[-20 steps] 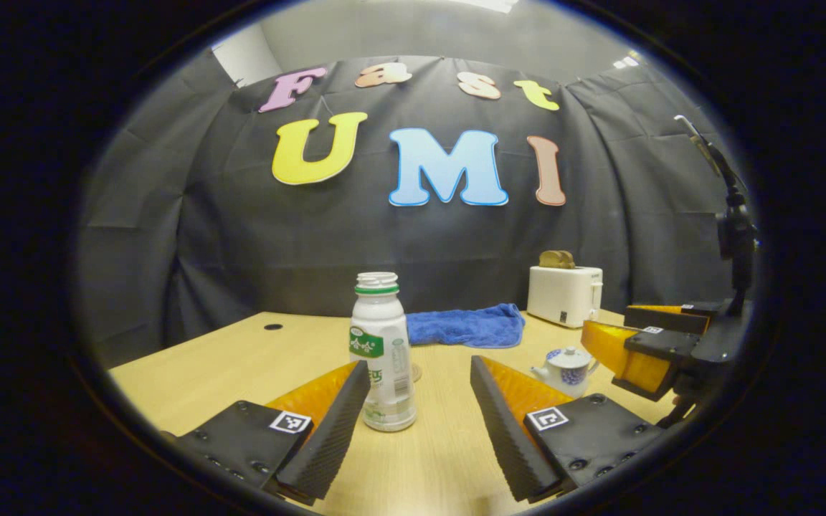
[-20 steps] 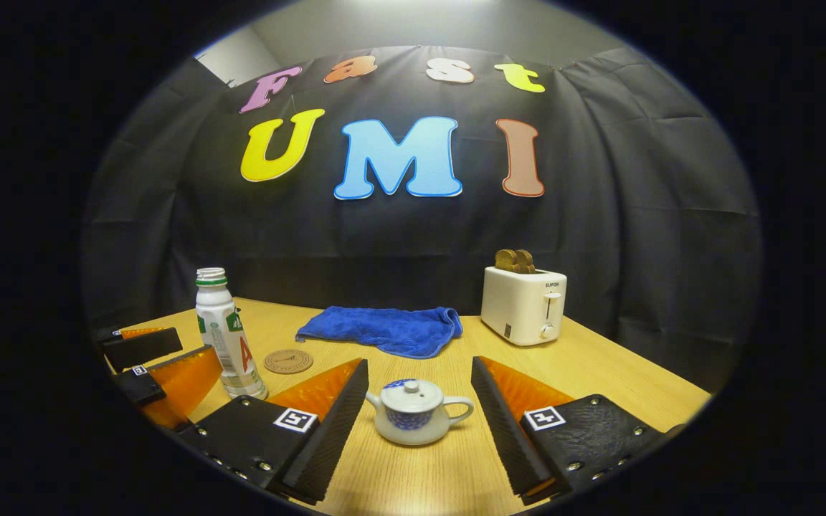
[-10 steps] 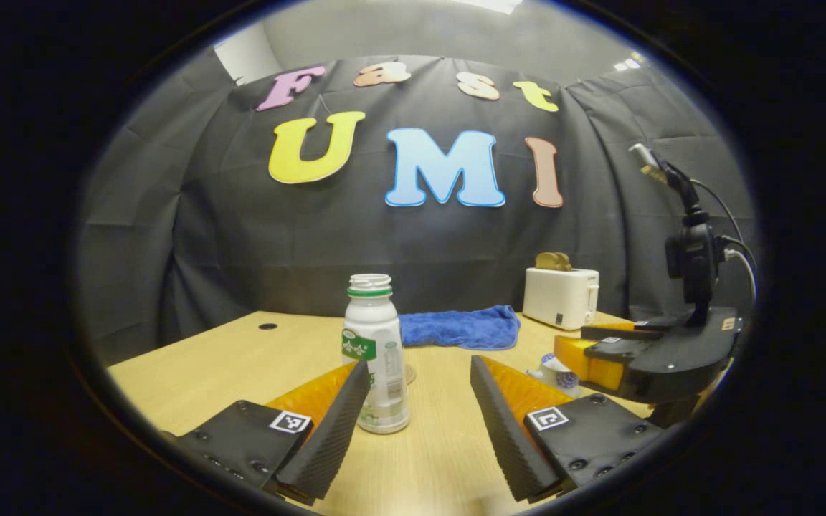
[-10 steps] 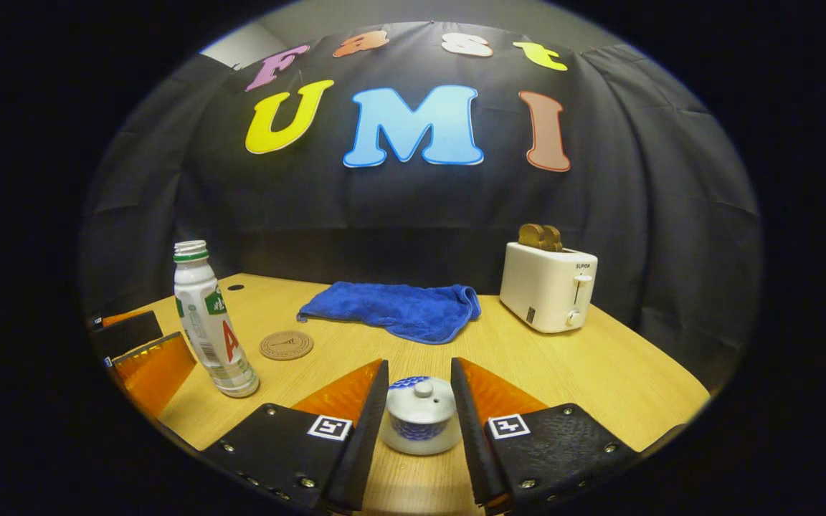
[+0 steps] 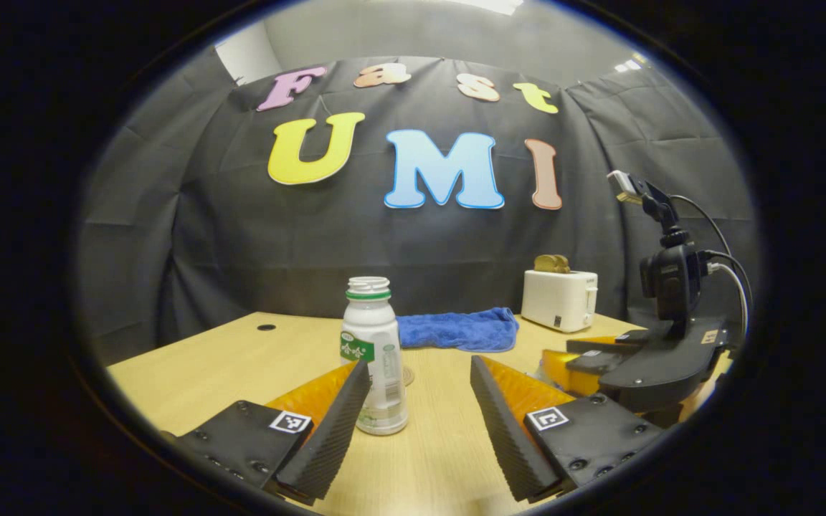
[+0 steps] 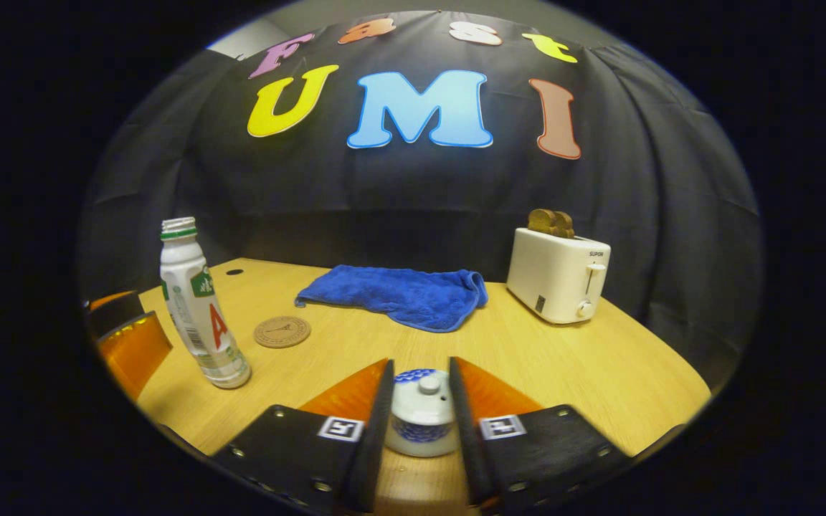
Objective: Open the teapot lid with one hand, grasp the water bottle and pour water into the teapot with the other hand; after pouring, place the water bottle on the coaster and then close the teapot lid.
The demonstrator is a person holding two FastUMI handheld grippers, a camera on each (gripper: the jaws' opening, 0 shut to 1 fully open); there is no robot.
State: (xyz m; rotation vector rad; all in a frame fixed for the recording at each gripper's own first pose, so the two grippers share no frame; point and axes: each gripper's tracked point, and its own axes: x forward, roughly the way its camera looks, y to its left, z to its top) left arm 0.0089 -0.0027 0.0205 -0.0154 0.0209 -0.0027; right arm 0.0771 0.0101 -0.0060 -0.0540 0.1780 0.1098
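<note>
A small white teapot with blue patterns [image 6: 420,423] stands on the wooden table [image 6: 599,373]. My right gripper [image 6: 420,369] is closed around it, a finger against each side of its lid [image 6: 424,394]. The uncapped white water bottle [image 5: 373,358] stands upright just past my left gripper [image 5: 416,401], which is open and does not touch it. That bottle [image 6: 194,308] is left of the teapot, with the round coaster [image 6: 282,332] behind it. The right gripper [image 5: 578,358] appears low at the right in the left gripper view, hiding the teapot.
A blue towel [image 6: 399,295] lies at the back centre of the table, and a white toaster [image 6: 560,276] holding bread stands at the back right. The left gripper's fingers [image 6: 130,344] sit at the table's left edge, near the bottle.
My right gripper has come down over the teapot and narrowed from wide open until its fingers meet the lid. The left gripper has stayed open and drifted slightly toward the bottle.
</note>
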